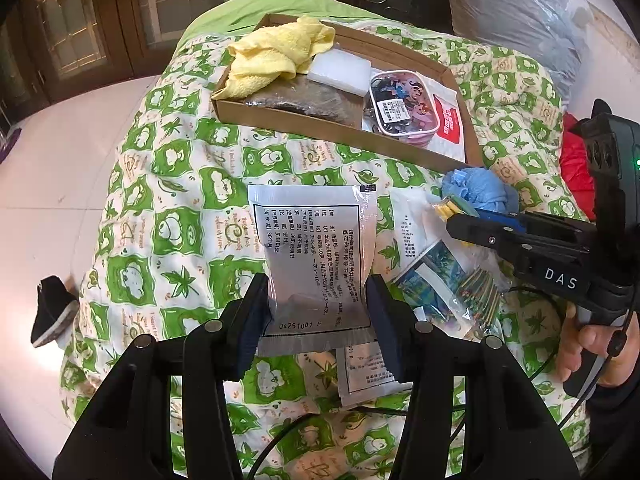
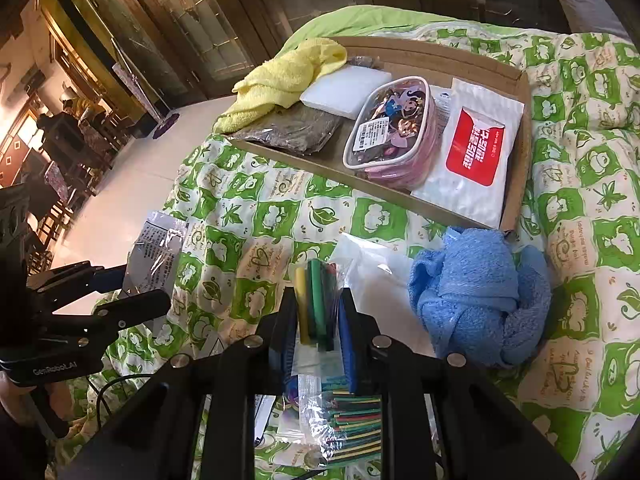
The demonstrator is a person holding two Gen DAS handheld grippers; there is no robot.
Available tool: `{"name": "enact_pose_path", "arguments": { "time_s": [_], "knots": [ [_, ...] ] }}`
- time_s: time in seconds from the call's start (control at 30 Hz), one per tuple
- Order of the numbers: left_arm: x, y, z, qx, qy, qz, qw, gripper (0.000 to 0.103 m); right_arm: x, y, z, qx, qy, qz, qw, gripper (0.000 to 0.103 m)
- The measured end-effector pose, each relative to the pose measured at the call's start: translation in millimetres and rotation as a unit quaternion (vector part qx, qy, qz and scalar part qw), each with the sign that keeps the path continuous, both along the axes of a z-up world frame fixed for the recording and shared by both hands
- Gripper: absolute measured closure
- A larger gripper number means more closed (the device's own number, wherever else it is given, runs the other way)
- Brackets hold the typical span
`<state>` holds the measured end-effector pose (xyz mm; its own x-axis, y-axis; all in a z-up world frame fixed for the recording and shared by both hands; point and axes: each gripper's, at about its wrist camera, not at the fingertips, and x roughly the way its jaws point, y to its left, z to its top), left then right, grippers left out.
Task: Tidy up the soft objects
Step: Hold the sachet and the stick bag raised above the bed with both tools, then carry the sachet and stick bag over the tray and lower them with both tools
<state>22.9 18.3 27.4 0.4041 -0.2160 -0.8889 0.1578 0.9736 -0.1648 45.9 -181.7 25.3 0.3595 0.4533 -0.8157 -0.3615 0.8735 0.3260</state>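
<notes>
Above the quilt's (image 1: 168, 208) near edge, the left tongs (image 1: 318, 312) clamp a silver sachet (image 1: 314, 248) and the right tongs (image 2: 318, 320) clamp a bag of coloured tubes (image 2: 316, 300); either slick packet could slide free before reaching the cardboard tray (image 2: 516, 92).

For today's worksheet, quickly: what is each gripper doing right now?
Left gripper: shut on the silver foil sachet with printed text.
Right gripper: shut on the clear plastic bag of coloured tubes.

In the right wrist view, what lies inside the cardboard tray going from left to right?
Yellow towel → dark packet → white foam block → cartoon pouch → white packet with a red label, all in the cardboard tray.
</notes>
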Motion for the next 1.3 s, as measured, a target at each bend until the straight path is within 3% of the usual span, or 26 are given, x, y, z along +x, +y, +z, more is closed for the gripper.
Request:
{"name": "enact_pose_path", "arguments": {
  "time_s": [0.5,1.3],
  "knots": [
    [14.0,-7.5,-0.4,-0.001,-0.004,-0.016,0.9999,0.053,3.6,-12.4,1.5,0.003,0.0,-0.017,1.0,0.085],
    [31.3,-17.3,0.8,0.031,-0.006,-0.034,0.9989,0.053,7.1,-14.0,0.4,0.003,0.001,-0.023,1.0,0.085]
  ]
}}
